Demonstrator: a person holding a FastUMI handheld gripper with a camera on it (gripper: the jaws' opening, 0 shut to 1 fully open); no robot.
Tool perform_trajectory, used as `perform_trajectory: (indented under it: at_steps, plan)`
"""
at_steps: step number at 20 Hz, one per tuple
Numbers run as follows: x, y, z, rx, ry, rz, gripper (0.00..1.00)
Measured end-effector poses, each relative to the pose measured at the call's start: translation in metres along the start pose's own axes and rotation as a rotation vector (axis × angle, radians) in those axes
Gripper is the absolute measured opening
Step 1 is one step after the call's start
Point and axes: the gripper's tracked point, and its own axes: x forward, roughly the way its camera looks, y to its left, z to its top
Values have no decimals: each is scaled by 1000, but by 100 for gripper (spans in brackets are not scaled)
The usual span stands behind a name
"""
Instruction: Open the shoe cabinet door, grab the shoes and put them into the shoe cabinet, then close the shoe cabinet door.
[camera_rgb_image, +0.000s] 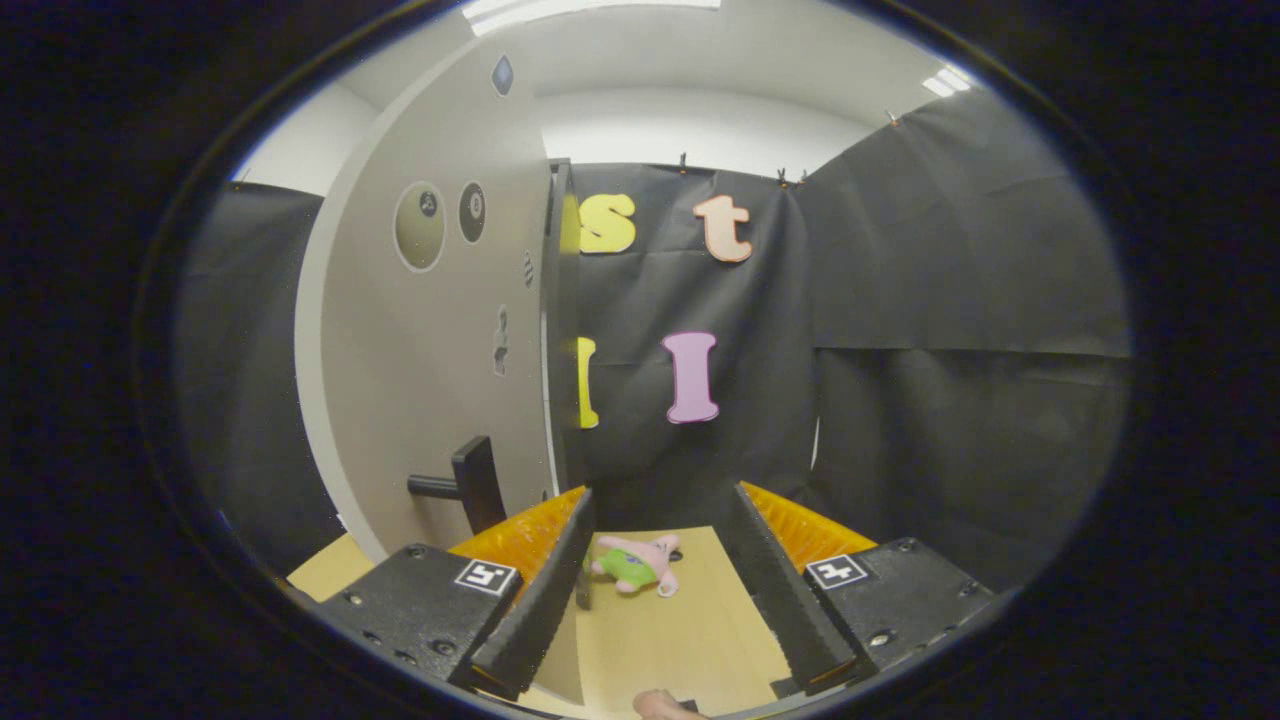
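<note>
The tool (660, 560) is open and empty. The shoe cabinet door (430, 330), with its handle (470, 485), stands ahead-left, seemingly swung open. A pink plush toy (640, 565) lies between the fingers; loading and closing likely remain.

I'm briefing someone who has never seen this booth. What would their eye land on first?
Probably the tall pale grey cabinet door, standing open just ahead and left of the fingers, with its dark bar handle sticking out low down. Next, the small pink and green plush toy lying on the light wooden surface, seen between the fingers of the open gripper.
</note>
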Motion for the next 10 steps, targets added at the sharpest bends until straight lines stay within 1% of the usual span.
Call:
perform_trajectory:
  at_steps: [2,5,8,10]
  plan:
    - [-2,10,1,11,2,-9,91]
    - [-5,27,0,42,4,7,91]
    - [-9,54,-2,69,11,37,91]
    - [-11,78,-1,51,8,67,91]
